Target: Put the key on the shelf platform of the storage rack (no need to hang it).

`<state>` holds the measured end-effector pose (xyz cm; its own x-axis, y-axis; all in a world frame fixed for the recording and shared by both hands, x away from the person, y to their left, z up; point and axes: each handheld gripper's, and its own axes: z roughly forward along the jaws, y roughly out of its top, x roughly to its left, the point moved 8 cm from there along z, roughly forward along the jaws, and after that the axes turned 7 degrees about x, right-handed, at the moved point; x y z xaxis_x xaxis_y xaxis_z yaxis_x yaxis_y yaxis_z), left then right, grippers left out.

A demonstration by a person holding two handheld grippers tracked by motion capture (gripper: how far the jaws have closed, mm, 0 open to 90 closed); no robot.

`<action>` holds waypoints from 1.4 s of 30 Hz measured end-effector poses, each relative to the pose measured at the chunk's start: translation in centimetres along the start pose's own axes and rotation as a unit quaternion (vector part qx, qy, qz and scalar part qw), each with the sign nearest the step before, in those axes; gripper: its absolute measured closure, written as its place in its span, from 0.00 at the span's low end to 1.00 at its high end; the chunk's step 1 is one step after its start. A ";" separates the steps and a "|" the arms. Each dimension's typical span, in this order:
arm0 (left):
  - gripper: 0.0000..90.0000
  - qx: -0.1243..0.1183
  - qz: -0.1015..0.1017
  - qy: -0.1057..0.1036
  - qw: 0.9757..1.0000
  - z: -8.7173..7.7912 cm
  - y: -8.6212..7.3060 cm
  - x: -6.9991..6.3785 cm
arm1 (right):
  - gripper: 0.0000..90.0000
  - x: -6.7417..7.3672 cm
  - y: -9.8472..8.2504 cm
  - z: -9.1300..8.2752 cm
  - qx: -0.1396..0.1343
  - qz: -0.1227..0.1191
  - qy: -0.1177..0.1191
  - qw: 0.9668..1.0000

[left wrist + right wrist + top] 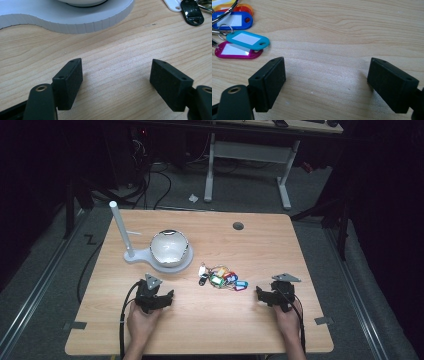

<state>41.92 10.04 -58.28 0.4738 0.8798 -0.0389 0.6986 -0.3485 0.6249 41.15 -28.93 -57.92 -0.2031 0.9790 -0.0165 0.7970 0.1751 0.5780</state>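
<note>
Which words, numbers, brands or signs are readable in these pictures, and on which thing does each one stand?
No text can be read anywhere.
Key tags: the paper inserts of the blue, turquoise and magenta tags look blank.
Black key fob: no marking visible.
White stand with its bowl: no label visible.
Table: bare wood, no sign.

Left tool [167, 296] and right tool [260, 292] low, jaws wide apart.
</note>
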 end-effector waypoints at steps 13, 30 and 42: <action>0.29 0.000 0.001 0.000 1.000 0.0 0.0 0.0 | 0.17 0.0 0.0 0.0 0.000 0.000 0.000 1.000; 0.28 0.000 0.001 -0.002 1.000 0.1 0.0 -0.1 | 0.17 0.0 0.0 0.0 0.000 0.001 0.000 1.000; 0.29 -0.002 0.003 -0.016 1.000 0.0 0.1 -0.7 | 0.17 0.0 0.0 0.0 0.000 0.000 0.000 1.000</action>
<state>41.68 9.33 -58.21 0.4957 0.8664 -0.0601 0.6934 -0.3531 0.6281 41.12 -28.94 -57.92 -0.2029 0.9791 -0.0163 0.7973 0.1749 0.5777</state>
